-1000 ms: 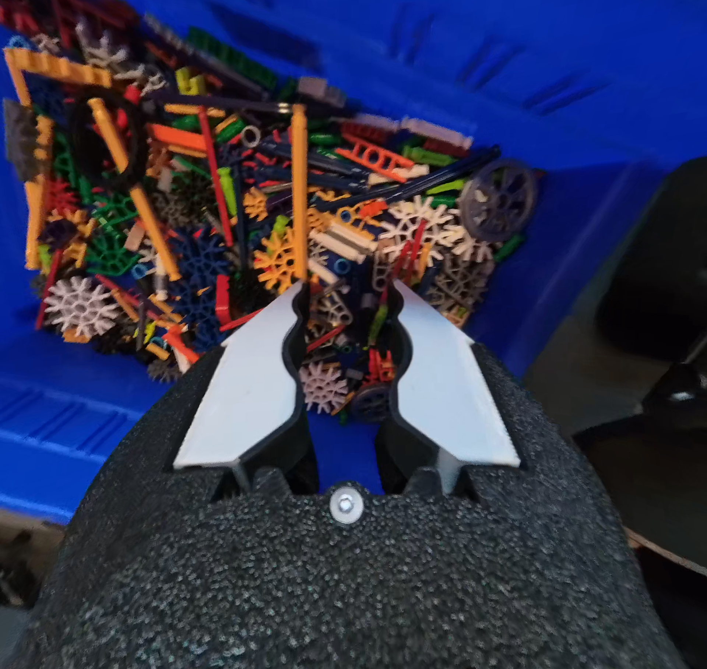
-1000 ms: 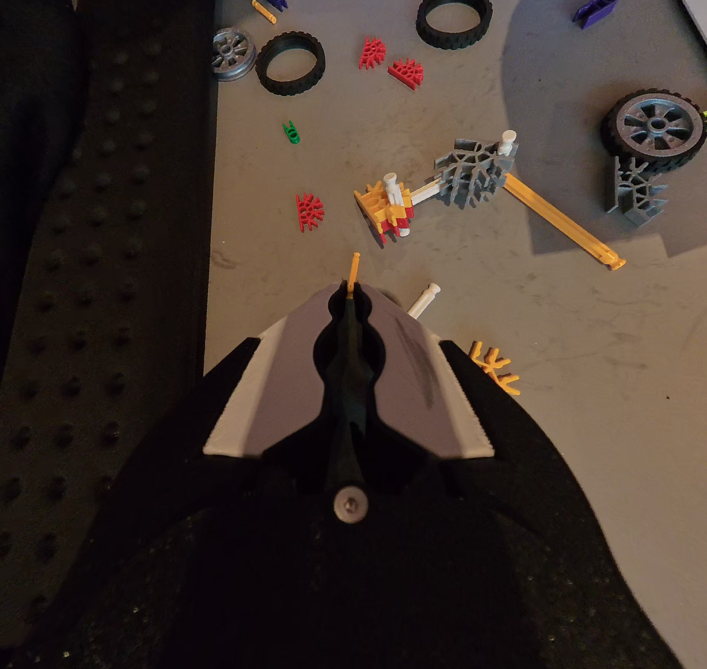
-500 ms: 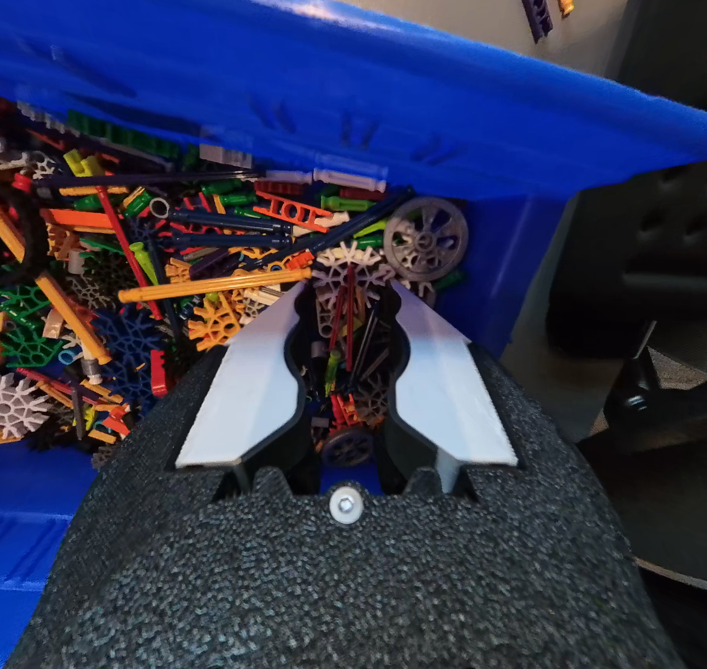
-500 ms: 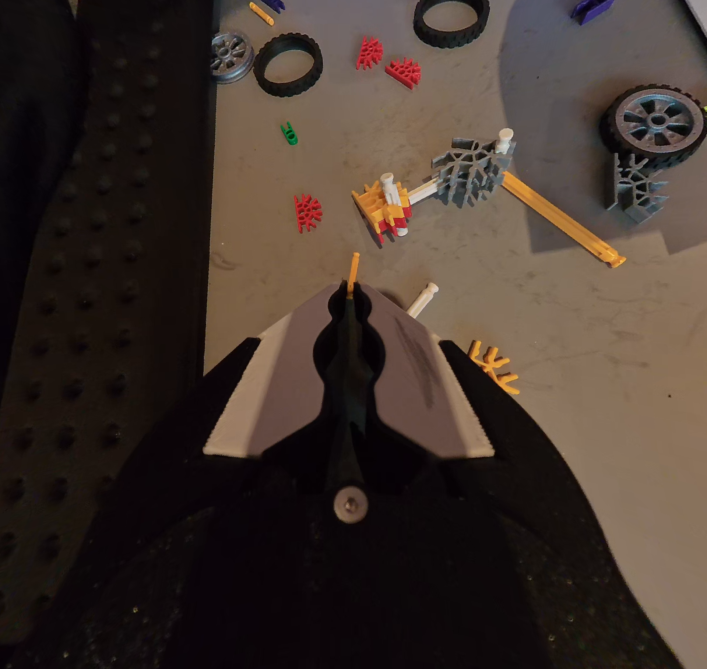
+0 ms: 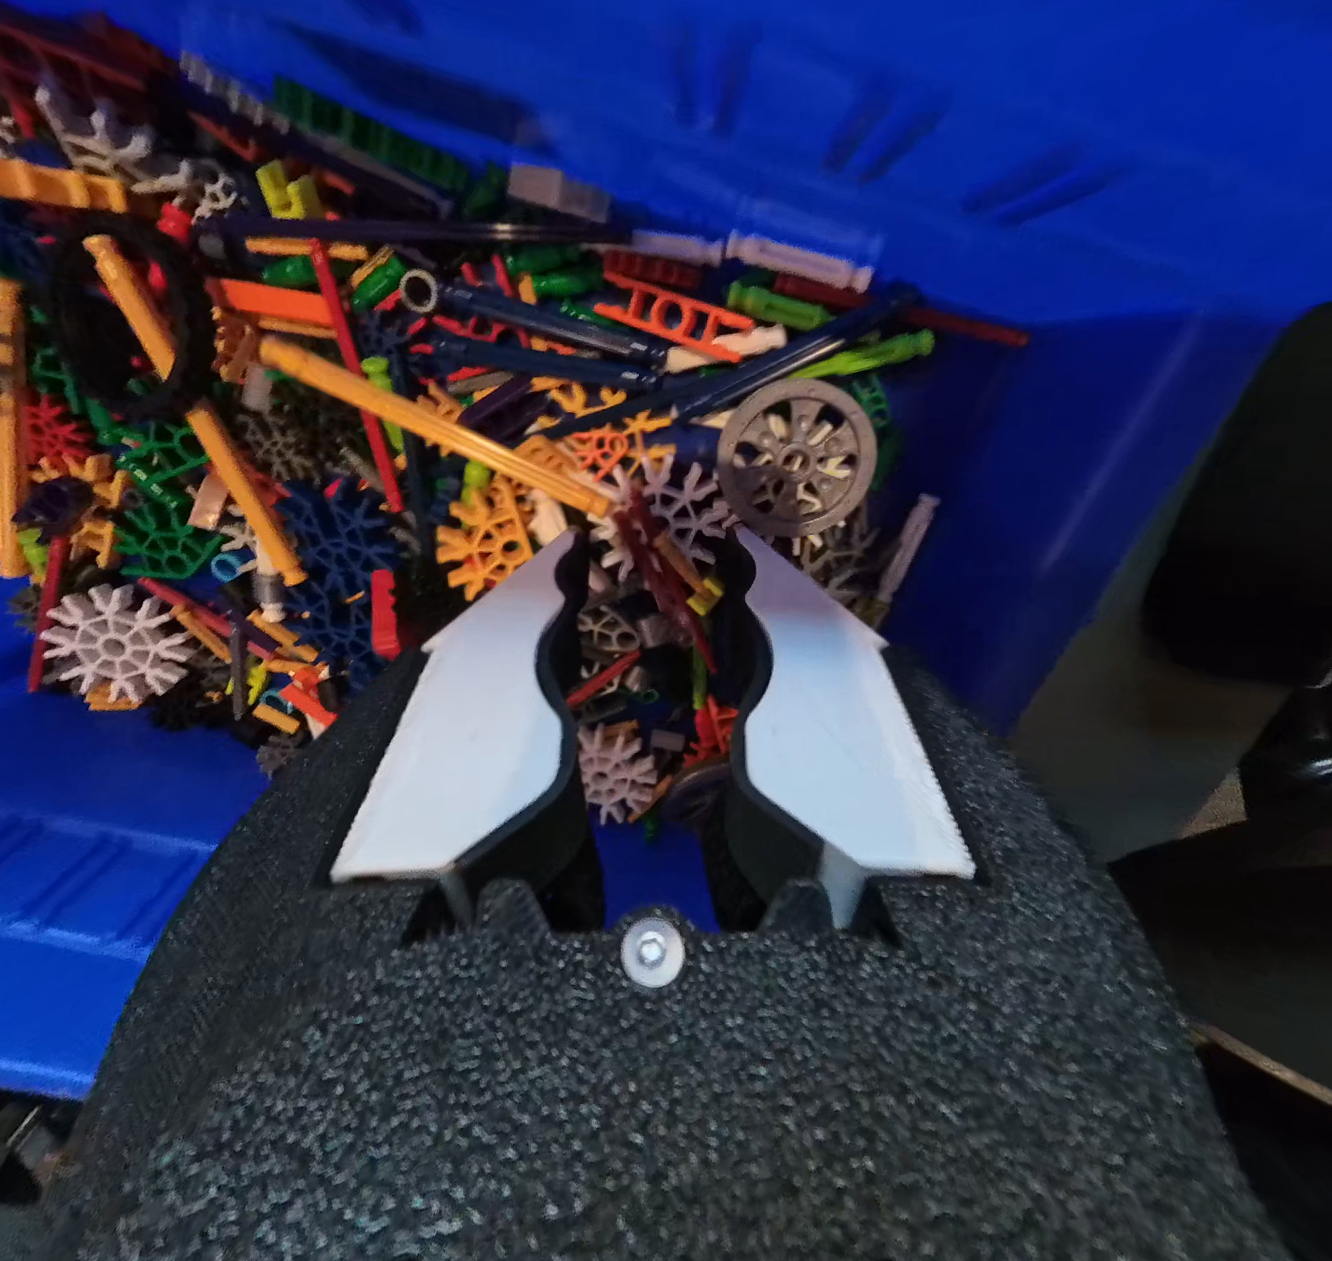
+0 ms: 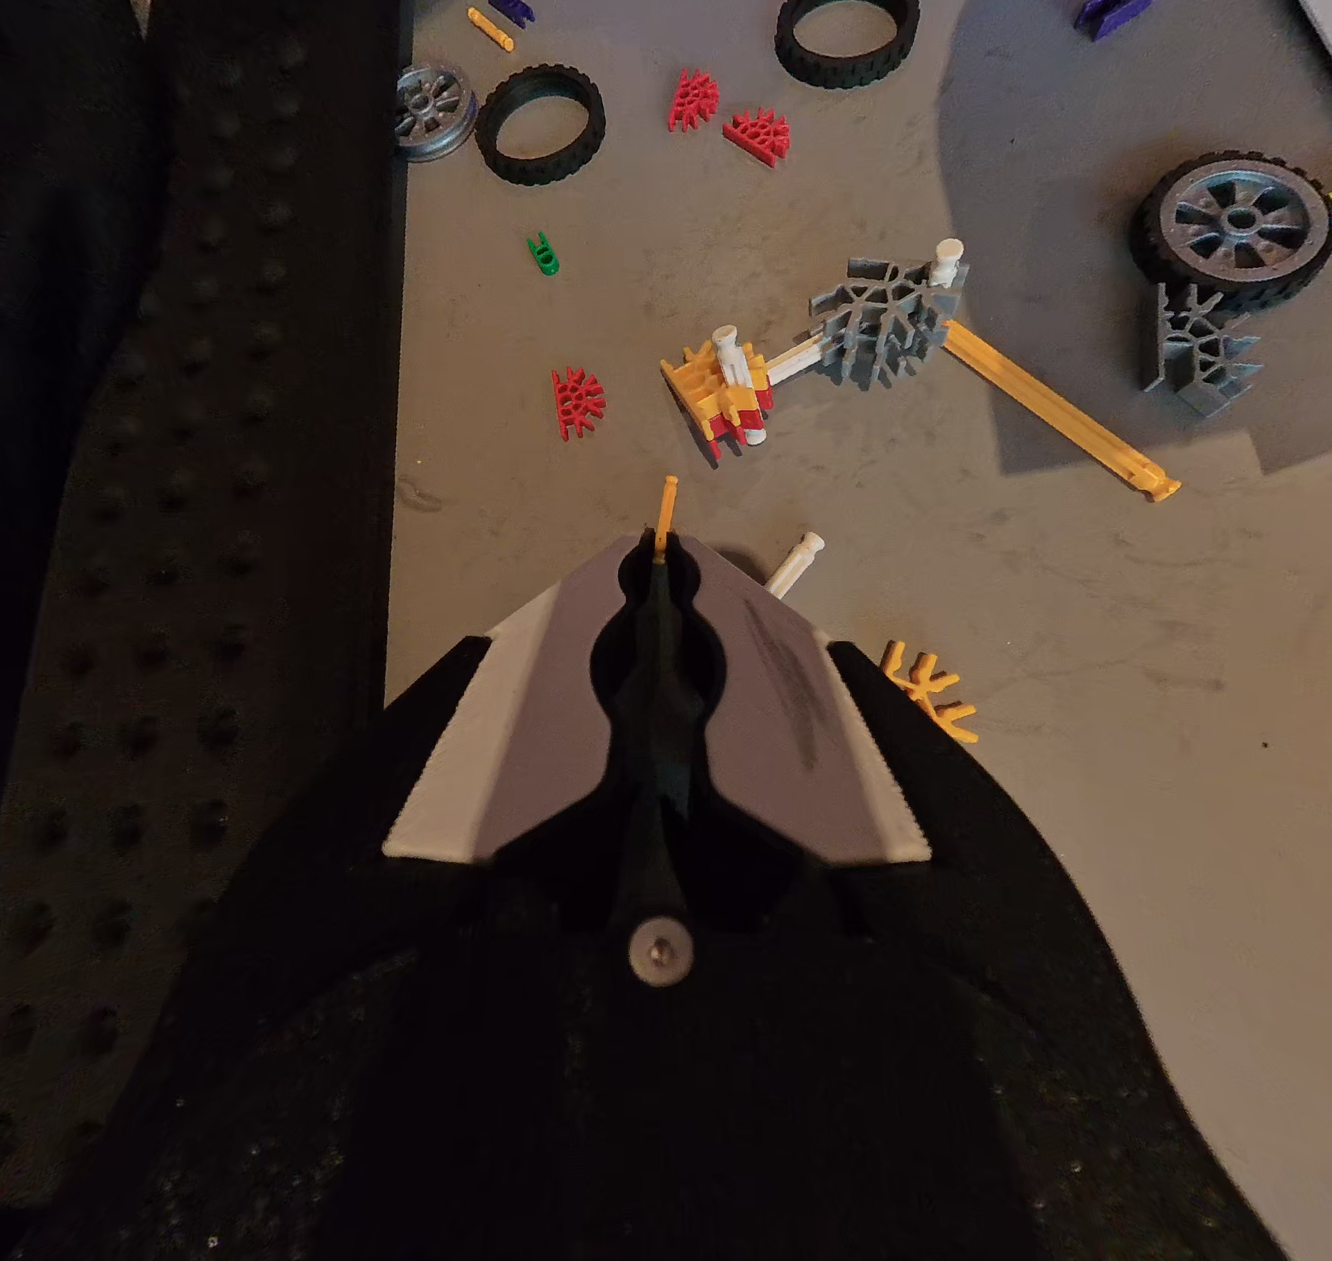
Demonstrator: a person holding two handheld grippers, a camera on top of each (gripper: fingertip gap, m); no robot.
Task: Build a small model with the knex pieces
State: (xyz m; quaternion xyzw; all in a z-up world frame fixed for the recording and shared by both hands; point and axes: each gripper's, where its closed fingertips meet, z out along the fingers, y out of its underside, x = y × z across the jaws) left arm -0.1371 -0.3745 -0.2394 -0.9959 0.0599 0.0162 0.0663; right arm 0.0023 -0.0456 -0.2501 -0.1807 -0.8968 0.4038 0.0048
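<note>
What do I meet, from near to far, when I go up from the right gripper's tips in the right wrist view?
Right gripper shut on a small yellow rod → yellow and red connector cluster → two red connectors → far black tyre ring, all on the grey table.

A short orange rod (image 6: 664, 514) juts from the closed right gripper (image 6: 659, 541) at frame centre. The left gripper (image 5: 652, 556) gapes over a blue bin (image 5: 793, 109) of mixed construction-toy pieces (image 5: 432, 433).
</note>
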